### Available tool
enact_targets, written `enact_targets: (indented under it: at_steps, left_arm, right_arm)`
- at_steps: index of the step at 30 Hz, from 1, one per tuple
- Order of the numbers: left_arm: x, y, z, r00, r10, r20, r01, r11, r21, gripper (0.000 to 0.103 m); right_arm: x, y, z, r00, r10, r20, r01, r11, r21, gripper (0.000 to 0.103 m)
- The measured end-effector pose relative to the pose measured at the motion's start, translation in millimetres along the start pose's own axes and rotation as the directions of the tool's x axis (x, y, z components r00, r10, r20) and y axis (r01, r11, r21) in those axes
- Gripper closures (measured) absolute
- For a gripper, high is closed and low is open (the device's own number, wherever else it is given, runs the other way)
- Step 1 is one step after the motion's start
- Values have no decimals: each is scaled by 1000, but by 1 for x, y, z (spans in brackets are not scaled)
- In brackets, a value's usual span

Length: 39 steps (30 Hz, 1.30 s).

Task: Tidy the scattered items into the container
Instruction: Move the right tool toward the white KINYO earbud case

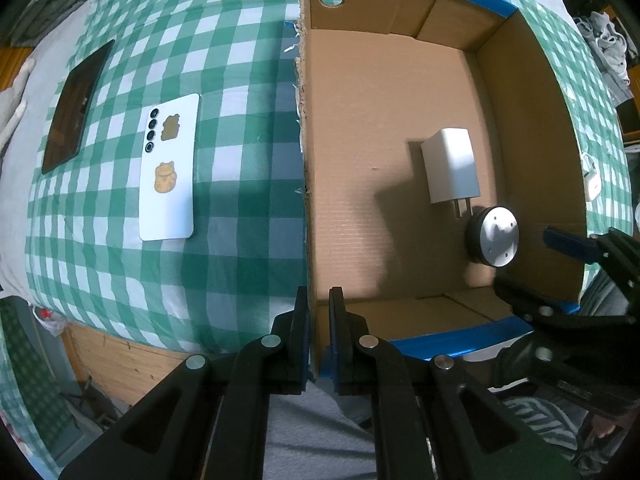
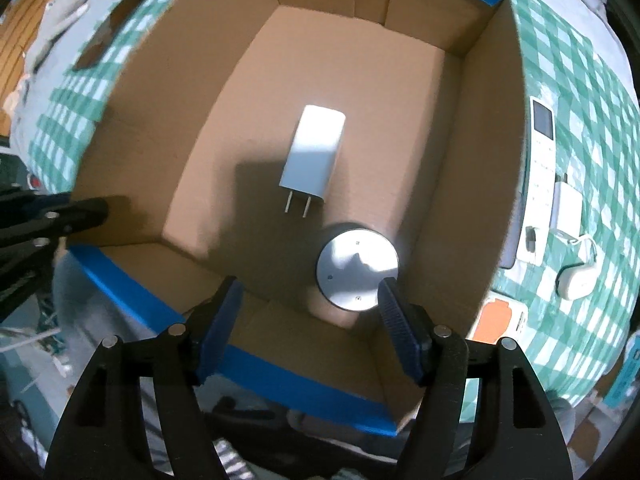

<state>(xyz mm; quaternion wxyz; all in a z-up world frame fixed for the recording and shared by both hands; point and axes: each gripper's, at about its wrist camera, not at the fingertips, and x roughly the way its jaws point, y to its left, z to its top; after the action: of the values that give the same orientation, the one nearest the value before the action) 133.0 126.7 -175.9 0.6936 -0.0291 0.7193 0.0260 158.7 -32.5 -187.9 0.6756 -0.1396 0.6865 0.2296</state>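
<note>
Left gripper [image 1: 319, 312] sits nearest the lens, its fingers pinched narrow on the box's left wall, one finger outside and one inside, at the near end of that wall. Cardboard box [image 1: 528, 128] is open-topped with blue tape on its rim, resting on a green-and-white checked cloth [image 1: 224, 60]. On the box floor lies a white charger [image 1: 450, 166], prongs pointing toward the near wall. Just beside the prongs, toward the box's right wall, sits a round disc [image 1: 498, 236] with a silver top and dark rim; touching or not, cannot tell. Right gripper [image 2: 308, 300] hovers over the near end of the box with fingers spread wide, nothing between them; the right finger [image 2: 394, 312] overlaps the edge of the disc [image 2: 357, 270] in view, contact unclear. Charger [image 2: 314, 154] lies further in, mid-floor. Outside the box, left of its left wall, a white phone [image 1: 170, 168] lies face down on the cloth with two gold cat stickers on its back. Further left of the box is a dark tablet [image 1: 76, 106]. Right of the box's right wall, on the cloth, lie a white remote [image 2: 538, 184], a second white plug [image 2: 568, 206] with a coiled white cable [image 2: 578, 276], and an orange-and-white item [image 2: 500, 316] near the box's near right corner.
</note>
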Motion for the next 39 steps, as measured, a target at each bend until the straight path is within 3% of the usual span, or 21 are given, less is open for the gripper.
enact_targets:
  at_steps: [9, 21, 31, 36, 39]
  left_arm:
    - [0, 0, 0, 1000, 0, 0, 0, 1000, 0, 96]
    - [-1, 0, -1, 1000, 1, 0, -1, 1000, 2, 96]
    - [-1, 3, 0, 1000, -2, -9, 1, 1000, -5, 96]
    - [0, 4, 0, 1000, 9, -6, -9, 1000, 2, 96]
    - [0, 3, -1, 1000, 12, -4, -12, 1000, 4, 96]
  right_arm:
    - [-42, -1, -6, 997, 16, 82, -16, 1000, 5, 32]
    - [-86, -56, -25, 990, 3, 144, -14, 997, 74, 33]
    - [-77, -135, -49, 995, -16, 98, -7, 973, 231, 33]
    - [-54, -191, -52, 999, -14, 48, -5, 931, 365, 33]
    - [-34, -229, -52, 1000, 5, 10, -9, 886, 464, 33]
